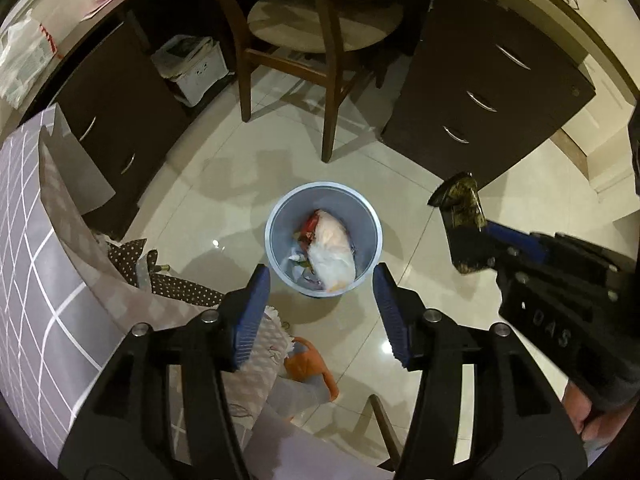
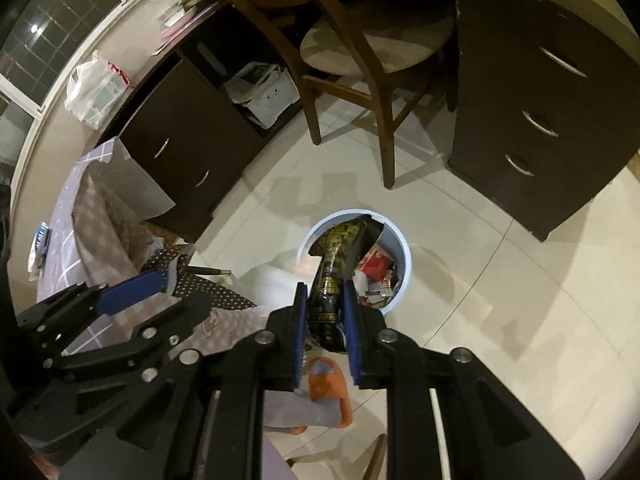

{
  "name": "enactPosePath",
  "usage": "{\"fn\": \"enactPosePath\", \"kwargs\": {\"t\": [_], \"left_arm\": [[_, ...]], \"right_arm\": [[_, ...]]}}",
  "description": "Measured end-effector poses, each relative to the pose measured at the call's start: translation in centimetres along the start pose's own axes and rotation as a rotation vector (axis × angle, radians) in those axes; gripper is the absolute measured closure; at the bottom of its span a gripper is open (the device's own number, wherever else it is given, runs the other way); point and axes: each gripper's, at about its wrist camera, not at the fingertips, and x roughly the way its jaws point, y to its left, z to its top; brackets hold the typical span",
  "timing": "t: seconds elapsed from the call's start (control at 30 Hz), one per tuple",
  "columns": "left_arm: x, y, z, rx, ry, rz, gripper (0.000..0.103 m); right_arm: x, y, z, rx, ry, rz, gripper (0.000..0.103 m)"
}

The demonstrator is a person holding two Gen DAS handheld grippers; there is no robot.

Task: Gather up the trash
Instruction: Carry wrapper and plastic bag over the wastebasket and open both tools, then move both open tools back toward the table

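Trash bin [image 1: 323, 238] sits on the floor at twelve o'clock from your left gripper [image 1: 322, 292], whose jaws stand wide and empty. At three o'clock your right gripper [image 2: 325, 312] pinches a dark printed wrapper [image 2: 334, 276] — light, crinkly, probably slick — low on its body, hanging above the bin's rim. Keep that hold near the middle.

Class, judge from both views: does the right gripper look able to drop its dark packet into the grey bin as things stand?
Probably yes. The right gripper, shut on the dark packet, hangs above the grey bin, whose open mouth nothing covers.
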Motion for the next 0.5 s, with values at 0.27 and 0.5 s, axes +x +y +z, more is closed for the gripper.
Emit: {"fn": "enactPosePath", "kwargs": {"t": [0.27, 0.5], "left_arm": [[0.1, 2.9, -0.5, -0.066, 0.011, 0.021, 0.050], [-1.1, 4.3, -0.8, -0.103, -0.006, -0.027, 0.050]], "right_arm": [[1.3, 3.2, 3.3, -0.124, -0.008, -0.032, 0.040], [1.3, 4.1, 3.8, -0.159, -0.008, -0.045, 0.040]]}}
